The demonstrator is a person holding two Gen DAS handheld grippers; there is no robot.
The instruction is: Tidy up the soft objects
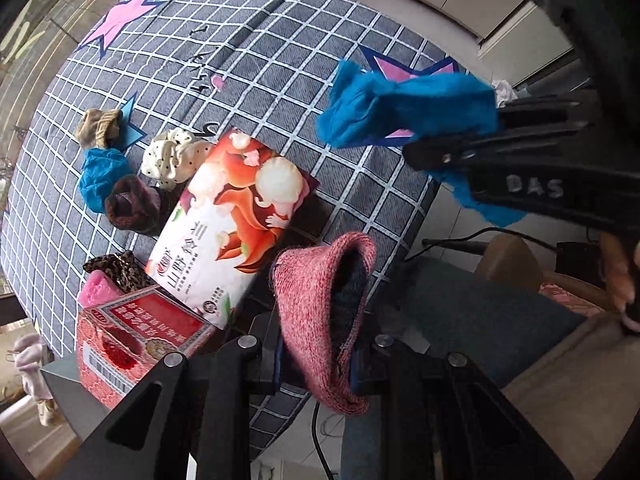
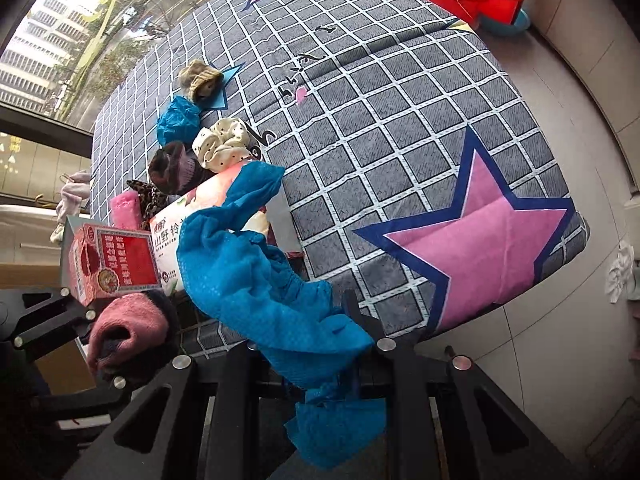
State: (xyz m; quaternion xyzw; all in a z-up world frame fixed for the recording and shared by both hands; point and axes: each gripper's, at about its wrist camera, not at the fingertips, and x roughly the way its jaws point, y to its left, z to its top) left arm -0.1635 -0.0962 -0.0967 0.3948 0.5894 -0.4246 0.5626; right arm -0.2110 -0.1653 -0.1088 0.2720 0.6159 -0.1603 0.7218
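While both fingers grip cloths, a tissue pack [image 1: 236, 224] fronts scattered scrunchies [image 1: 176, 156].

A flat packet [image 1: 236, 216] lies on the bed [image 1: 280, 60], a box [image 1: 132, 344] at its near-left end, rolled socks [image 1: 132, 204] and a scrunchie [image 1: 176, 156] clustered along its left side

Fuzzy pink knit sock [image 1: 320, 320], glossy box [image 1: 228, 220]
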